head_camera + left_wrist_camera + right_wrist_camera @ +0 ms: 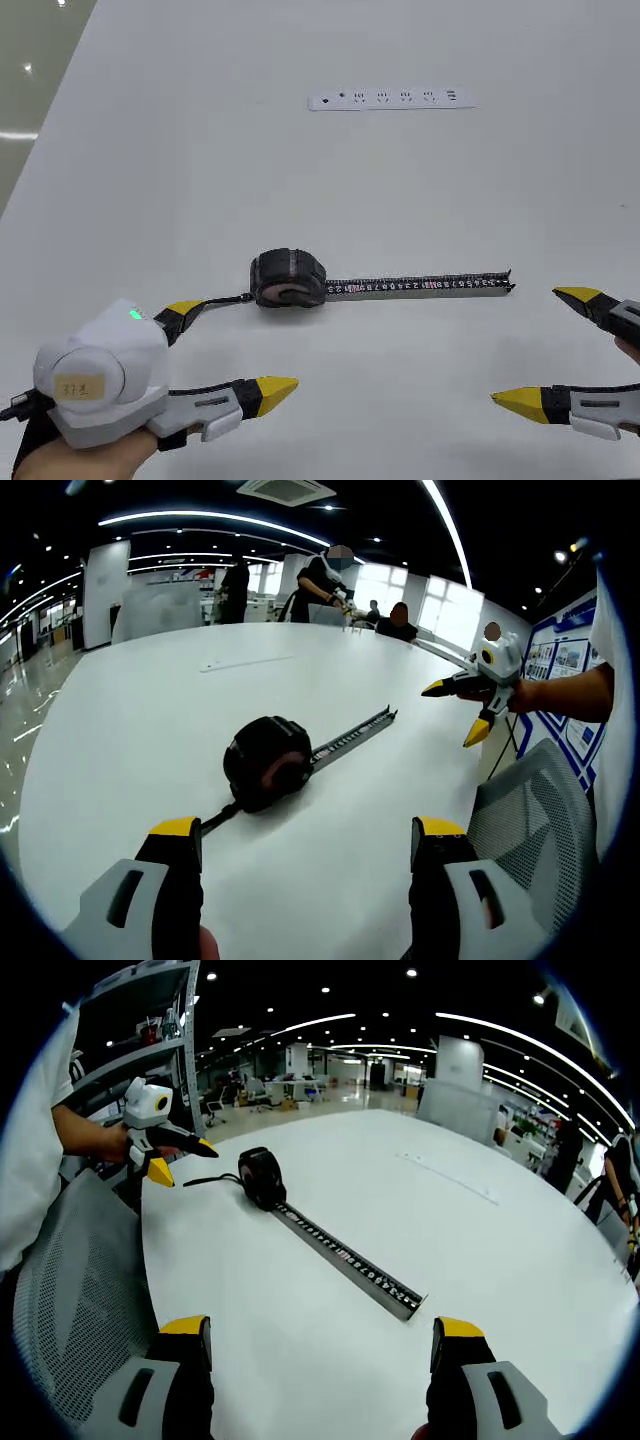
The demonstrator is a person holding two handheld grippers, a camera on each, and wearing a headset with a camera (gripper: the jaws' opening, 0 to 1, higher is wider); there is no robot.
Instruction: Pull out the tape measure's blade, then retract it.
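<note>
Blade (420,285) out — left tool (242,344), right tool (528,345) agape.

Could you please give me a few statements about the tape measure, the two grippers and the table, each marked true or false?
1. The black round-cased tape measure lies on the white table with its numbered blade pulled out. True.
2. The left gripper is clamped on the tape measure's case. False: its jaws are open and clear of the case.
3. The right gripper grips the blade's end hook. False: it is open, apart from the hook.
4. A long white power strip lies on the table beyond the tape measure. True.
</note>
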